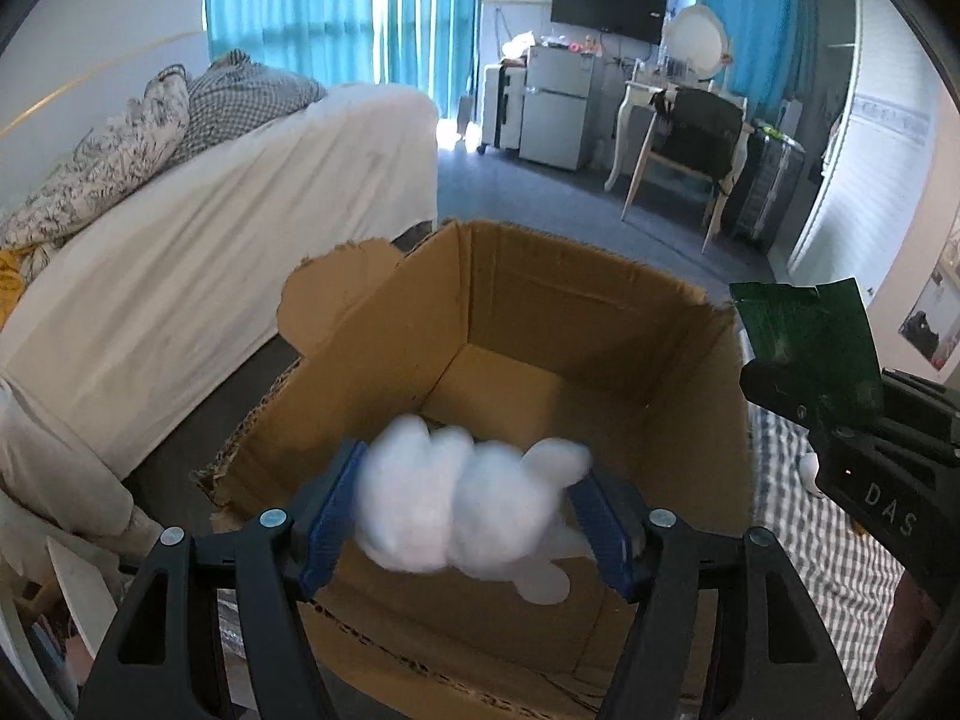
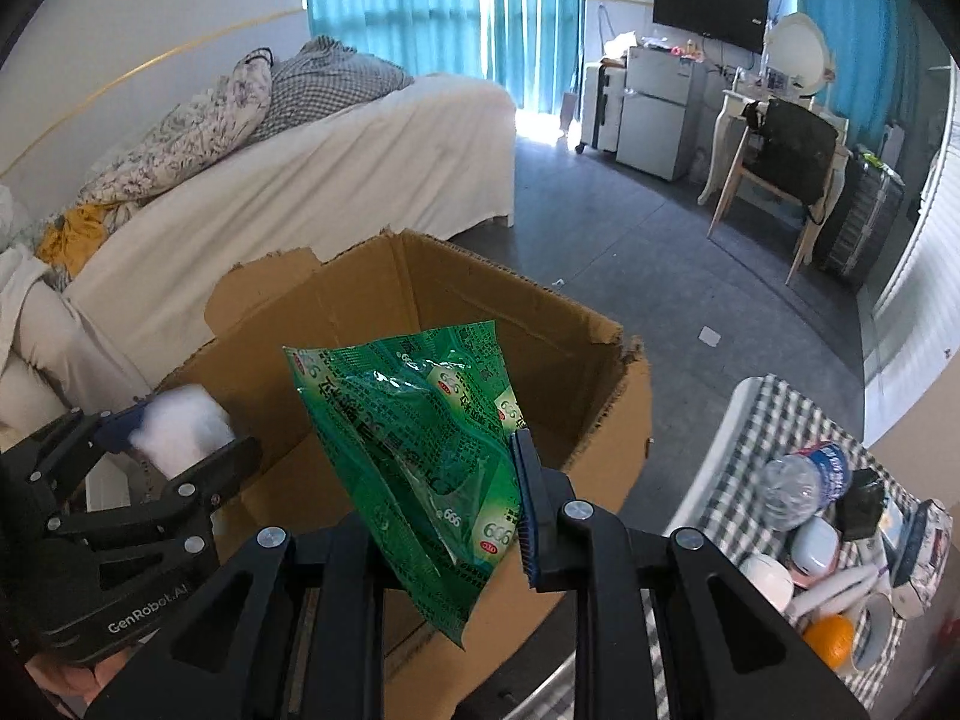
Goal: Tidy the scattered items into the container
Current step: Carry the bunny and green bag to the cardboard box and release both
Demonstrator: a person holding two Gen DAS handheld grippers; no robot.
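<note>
Over the open cardboard box (image 1: 540, 312), the left gripper (image 1: 474, 516) stands half-open with a white fluffy toy (image 1: 462, 510) between its jaws, apparently dropping, while the right gripper (image 2: 444, 516) pinches a green packet (image 2: 414, 426) above it, ready to drop.

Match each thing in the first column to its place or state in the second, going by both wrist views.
Things:
1. white fluff
2. green packet
3. box
4. orange

Places or states:
A. on the checked cloth, among other items
B. open on the floor beside the bed
C. between the left gripper's blue pads, over the box
D. pinched in the right gripper

Pairs: 1-C, 2-D, 3-B, 4-A
</note>
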